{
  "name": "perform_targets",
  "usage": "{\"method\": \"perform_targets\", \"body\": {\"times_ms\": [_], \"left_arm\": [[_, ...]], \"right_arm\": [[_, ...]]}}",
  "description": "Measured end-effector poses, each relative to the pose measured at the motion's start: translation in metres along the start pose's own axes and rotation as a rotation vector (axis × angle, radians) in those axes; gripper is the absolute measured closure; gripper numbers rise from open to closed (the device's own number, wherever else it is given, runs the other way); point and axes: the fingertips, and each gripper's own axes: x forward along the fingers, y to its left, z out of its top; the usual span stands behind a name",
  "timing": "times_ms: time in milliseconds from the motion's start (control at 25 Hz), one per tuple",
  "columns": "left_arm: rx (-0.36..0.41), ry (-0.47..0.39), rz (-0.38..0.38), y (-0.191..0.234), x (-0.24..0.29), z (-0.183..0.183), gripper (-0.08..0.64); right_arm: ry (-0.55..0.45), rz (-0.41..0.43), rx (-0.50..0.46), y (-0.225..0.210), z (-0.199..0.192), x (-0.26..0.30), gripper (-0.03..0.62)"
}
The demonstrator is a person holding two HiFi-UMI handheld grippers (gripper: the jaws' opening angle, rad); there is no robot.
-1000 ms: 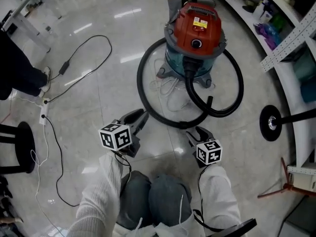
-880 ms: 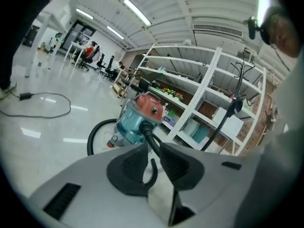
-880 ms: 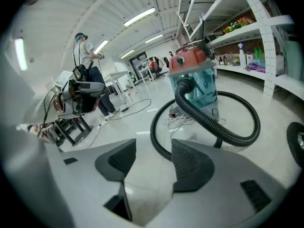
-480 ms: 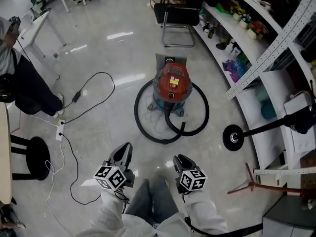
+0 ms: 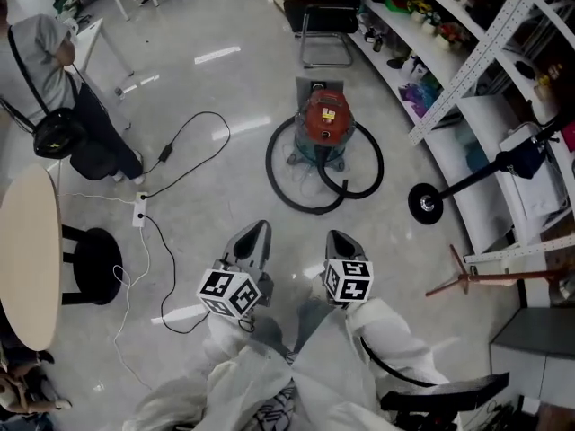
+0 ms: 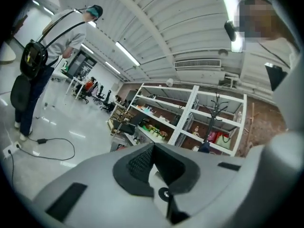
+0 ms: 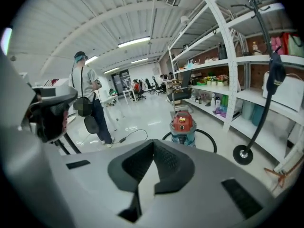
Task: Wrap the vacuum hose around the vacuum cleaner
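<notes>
Both grippers hang well short of the vacuum cleaner [image 5: 325,122], on its near side. The left gripper [image 5: 258,233] and the right gripper [image 5: 340,241] each have their jaws pressed together at the tips, with nothing between them.

The hose [image 5: 268,162] lies on the floor in black loops around the vacuum cleaner: one sweeps round its left and front, another bulges to its right. The stretch behind the vacuum cleaner is hidden by the red-topped body, and it is too small to tell where the hose joins it. In the right gripper view the vacuum cleaner stands straight ahead past the closed tips, but the gripper's grey body cuts off its foot and the front of the loops. The left gripper view points more toward the shelving [image 5: 449,48] right of the vacuum cleaner and barely shows the machine.

Left of the vacuum cleaner a thin cable [image 5: 193,146] trails across the floor, and further left stands a person [image 5: 54,57], cut off by the frame edge. A chair [image 5: 322,21] stands just behind the vacuum cleaner.
</notes>
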Motion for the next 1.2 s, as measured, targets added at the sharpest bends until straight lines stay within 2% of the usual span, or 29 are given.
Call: {"method": "perform_targets", "body": {"times_ms": [80,240,360,440,560,720,840,1200], "left_arm": [[0.049,0.013,-0.025,-0.001,-0.048,0.011,0.557],[0.101,0.036,-0.015,0.006,-0.136,0.029,0.557],[0.122,0.04,-0.003,0.005,-0.183,0.032,0.557],[0.117,0.038,-0.018,-0.002,-0.201,0.029,0.557],[0.118,0.046,-0.034,-0.012,-0.21,0.021,0.557],[0.135,0.079,-0.076,-0.037,-0.211,0.008,0.557],[0.114,0.074,-0.094,-0.046,-0.21,0.007,0.557],[0.107,0.088,-0.114,-0.061,-0.21,0.0,0.557]], "right_arm": [[-0.03,-0.067,0.059,0.026,-0.012,-0.026,0.578],[-0.127,-0.17,0.196,0.077,-0.023,-0.09,0.578],[-0.174,-0.167,0.248,0.116,-0.03,-0.129,0.578],[-0.197,-0.149,0.236,0.137,-0.034,-0.146,0.578],[-0.218,-0.143,0.194,0.154,-0.037,-0.158,0.578],[-0.223,-0.132,0.184,0.158,-0.037,-0.177,0.578],[-0.233,-0.145,0.149,0.158,-0.035,-0.186,0.578],[-0.235,-0.173,0.163,0.148,-0.041,-0.196,0.578]]}}
